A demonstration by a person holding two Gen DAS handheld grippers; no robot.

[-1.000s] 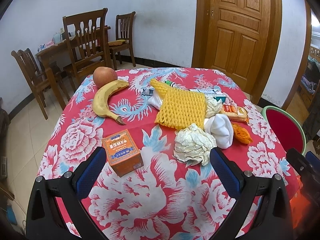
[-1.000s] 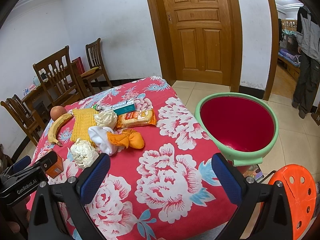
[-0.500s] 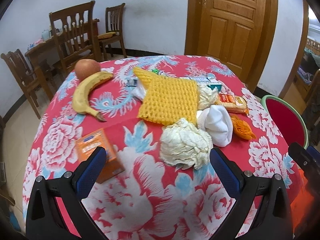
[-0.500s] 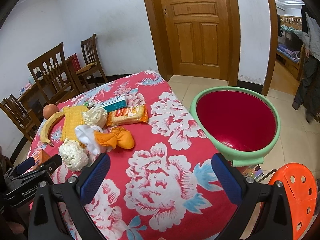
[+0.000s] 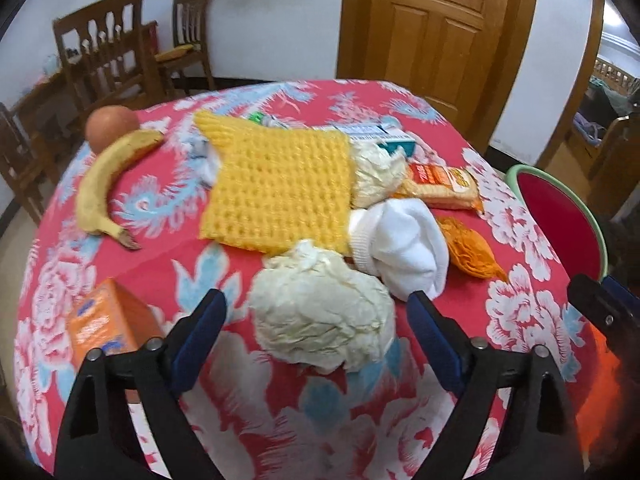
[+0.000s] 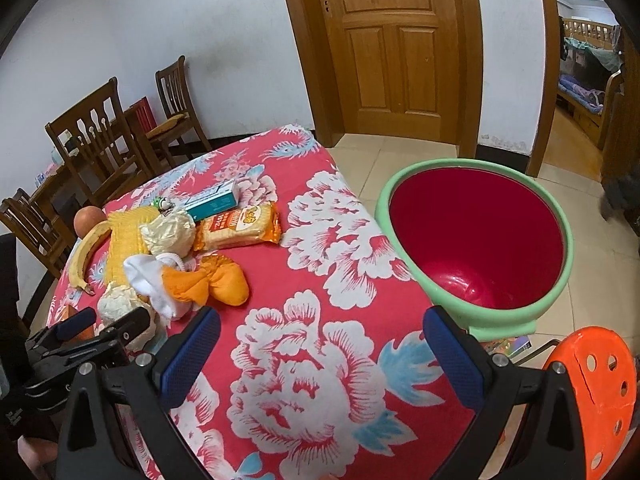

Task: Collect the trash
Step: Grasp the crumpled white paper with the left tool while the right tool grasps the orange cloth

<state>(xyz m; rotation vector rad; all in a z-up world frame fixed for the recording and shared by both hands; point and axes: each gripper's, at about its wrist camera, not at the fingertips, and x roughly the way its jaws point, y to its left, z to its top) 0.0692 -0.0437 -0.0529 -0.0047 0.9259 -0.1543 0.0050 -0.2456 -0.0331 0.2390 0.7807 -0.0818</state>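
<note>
A crumpled white paper ball (image 5: 324, 312) lies on the red flowered tablecloth (image 5: 320, 412). My left gripper (image 5: 316, 300) straddles it; its jaws are closing, with a small gap left between each blue pad and the paper. Behind the ball are a white sock (image 5: 404, 248), an orange wad (image 5: 472, 248), a yellow foam net (image 5: 276, 184), a second paper ball (image 5: 376, 172) and a cracker packet (image 5: 440, 184). My right gripper (image 6: 320, 316) hangs open over bare cloth, holding nothing. The red bin with a green rim (image 6: 476, 240) stands on the floor to its right.
A banana (image 5: 104, 176), a round fruit (image 5: 110, 126), an orange box (image 5: 108, 328) and a teal carton (image 5: 384, 136) also lie on the table. An orange stool (image 6: 596, 392) stands by the bin. Wooden chairs (image 6: 100, 132) and a closed door (image 6: 392, 48) stand behind.
My left gripper has come forward and down until the near paper ball sits between its fingers, which have narrowed a little. The right gripper has dipped slightly toward the table.
</note>
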